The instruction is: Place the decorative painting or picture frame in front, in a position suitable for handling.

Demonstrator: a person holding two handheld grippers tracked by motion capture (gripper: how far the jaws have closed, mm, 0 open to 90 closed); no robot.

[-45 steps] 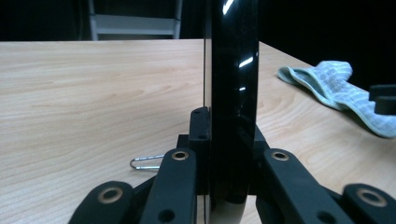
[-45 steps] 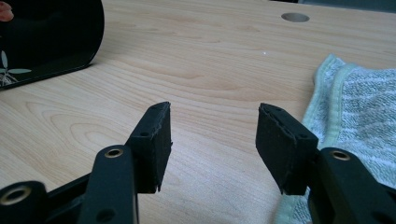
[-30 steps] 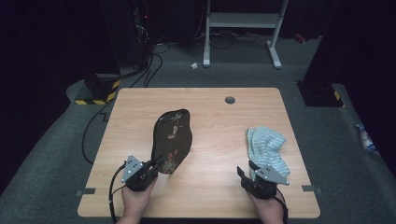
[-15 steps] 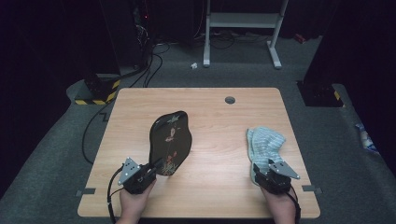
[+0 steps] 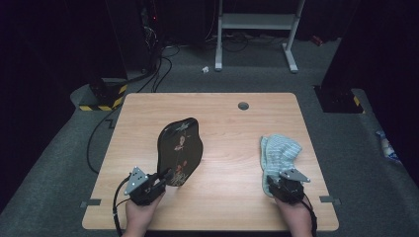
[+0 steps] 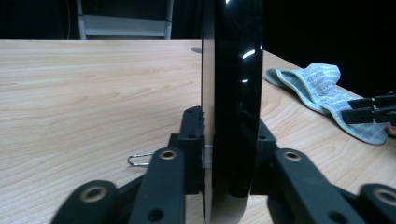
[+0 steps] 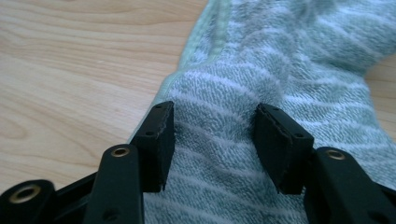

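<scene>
A black lacquered tray (image 5: 180,148) with a flower pattern stands tilted on its near edge, left of the table's middle. My left gripper (image 5: 167,176) is shut on that near edge. In the left gripper view the tray (image 6: 233,84) is edge-on and upright, pinched between the jaws of my left gripper (image 6: 229,149). A pale striped towel (image 5: 279,150) lies crumpled at the right. My right gripper (image 5: 282,185) rests at its near end. In the right gripper view the right gripper (image 7: 217,140) is open, its jaws either side of a raised fold of towel (image 7: 280,56).
The wooden table (image 5: 222,113) has a round cable hole (image 5: 243,105) at the far middle. A small metal clip (image 6: 137,159) lies by the left jaw. The right gripper (image 6: 369,109) and the towel (image 6: 317,88) show off to the right in the left gripper view. The floor beyond holds cables and a stand.
My right gripper has shifted right, from beside the towel onto its near end. The left gripper still holds the tray, which has hardly moved.
</scene>
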